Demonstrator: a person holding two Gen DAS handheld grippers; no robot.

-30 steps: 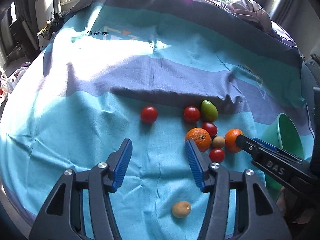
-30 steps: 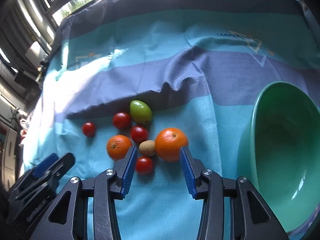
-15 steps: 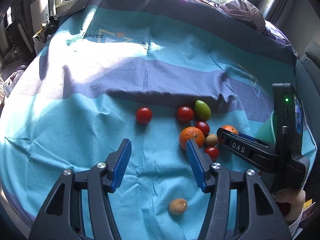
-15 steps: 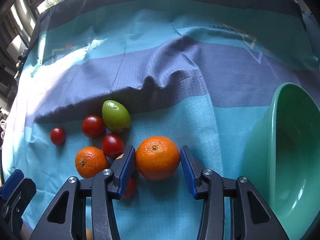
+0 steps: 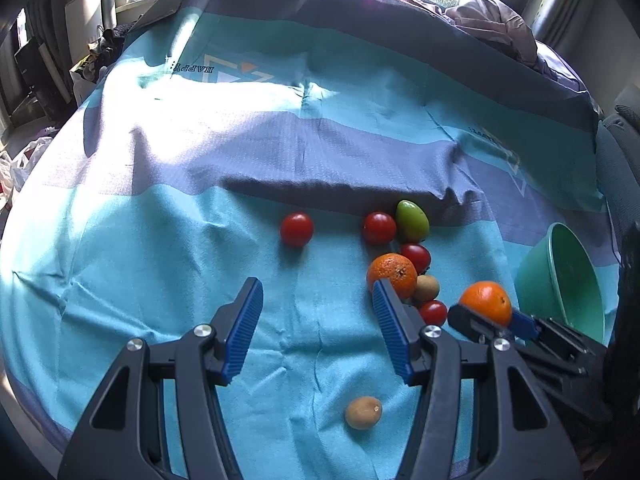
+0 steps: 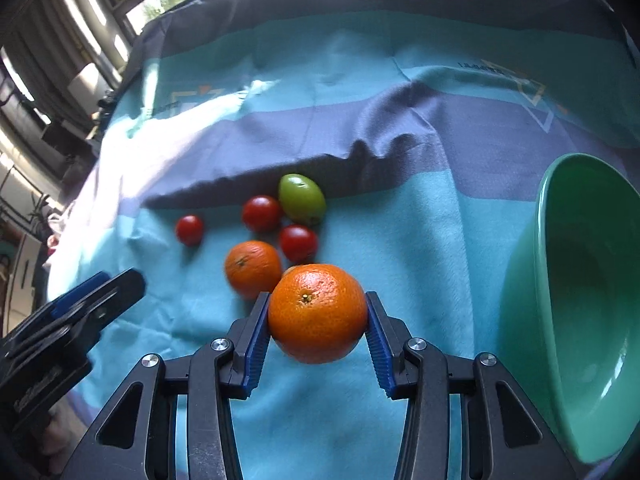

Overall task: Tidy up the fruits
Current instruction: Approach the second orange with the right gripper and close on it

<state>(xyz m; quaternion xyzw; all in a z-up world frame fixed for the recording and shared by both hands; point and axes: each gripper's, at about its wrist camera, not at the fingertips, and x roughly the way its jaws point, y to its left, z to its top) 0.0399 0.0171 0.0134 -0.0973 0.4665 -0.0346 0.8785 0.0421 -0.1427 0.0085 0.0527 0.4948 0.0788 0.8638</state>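
My right gripper is shut on an orange and holds it above the cloth, left of the green bowl. The held orange and the bowl also show in the left wrist view. A second orange, three red tomatoes, one of them here, and a green fruit lie on the cloth. My left gripper is open and empty above the cloth. A brown kiwi-like fruit lies below it; another sits by the second orange.
A blue and grey striped cloth covers the table, with a raised fold behind the fruit. Bundled fabric lies at the far right edge. Windows and clutter surround the table.
My right gripper closed on the orange and lifted it off the cloth. The left gripper stayed open and shifted only slightly.
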